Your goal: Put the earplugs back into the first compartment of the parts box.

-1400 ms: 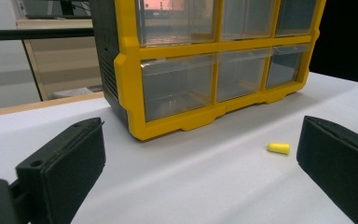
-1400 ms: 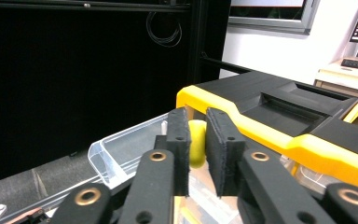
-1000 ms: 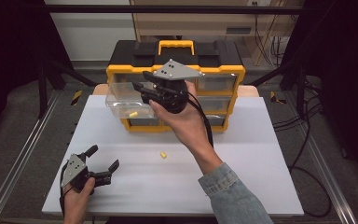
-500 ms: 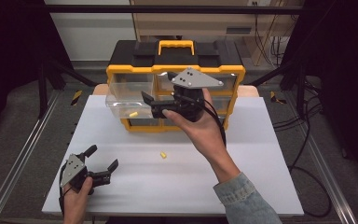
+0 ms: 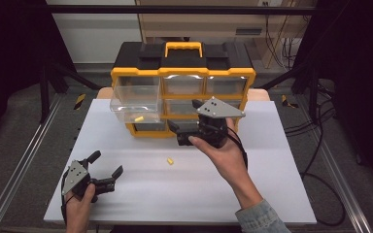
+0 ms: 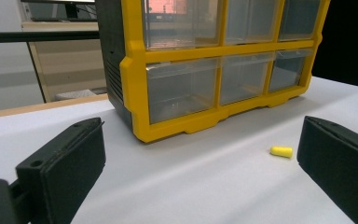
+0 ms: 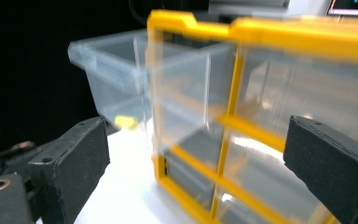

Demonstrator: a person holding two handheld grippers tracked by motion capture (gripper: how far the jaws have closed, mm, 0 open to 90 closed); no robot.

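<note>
Here, both jaws apart: left gripper (image 5: 108,168) near table (image 5: 281,160) front edge, right gripper (image 5: 185,124) against organizer (image 5: 182,73).

We see a white counter (image 5: 272,184) on a metal rail frame (image 5: 14,170), grey floor (image 5: 24,111), black cables (image 5: 320,141) at right, pale wall (image 5: 92,29) behind, dark surroundings.

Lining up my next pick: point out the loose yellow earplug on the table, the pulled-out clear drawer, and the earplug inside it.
Small yellow foam earplug (image 5: 170,160), high view, its middle.
Clear plastic drawer (image 5: 132,88), high view, back rim.
Yellow earplug inside it (image 5: 139,119), high view, its middle.
</note>
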